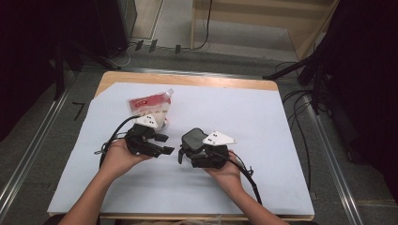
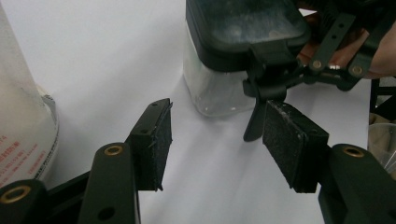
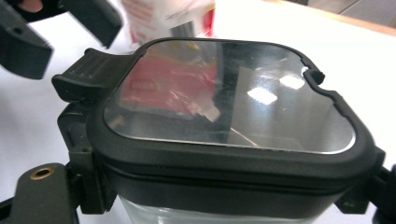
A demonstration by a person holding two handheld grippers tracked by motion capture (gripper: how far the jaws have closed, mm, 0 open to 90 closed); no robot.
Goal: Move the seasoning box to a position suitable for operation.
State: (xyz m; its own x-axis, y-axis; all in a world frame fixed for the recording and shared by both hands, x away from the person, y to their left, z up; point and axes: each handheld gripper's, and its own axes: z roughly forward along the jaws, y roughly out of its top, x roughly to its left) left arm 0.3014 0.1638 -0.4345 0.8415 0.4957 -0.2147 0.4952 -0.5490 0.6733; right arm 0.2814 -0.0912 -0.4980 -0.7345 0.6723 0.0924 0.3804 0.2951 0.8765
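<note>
stage: early, judged | right claw (image 1: 187, 151) clamped on the canister (image 1: 193, 139), upright on the bench (image 1: 263, 131), black lid (image 3: 224, 107) closed, latch tab (image 3: 86, 74) down | left claw (image 2: 212, 140) released, empty, just beside the latch side | pouch (image 1: 151, 107) lying behind, untouched | left: open lid, probably fill from pouch

Bright sheet, dark surroundings, glare on lid (image 3: 261, 93).
</note>
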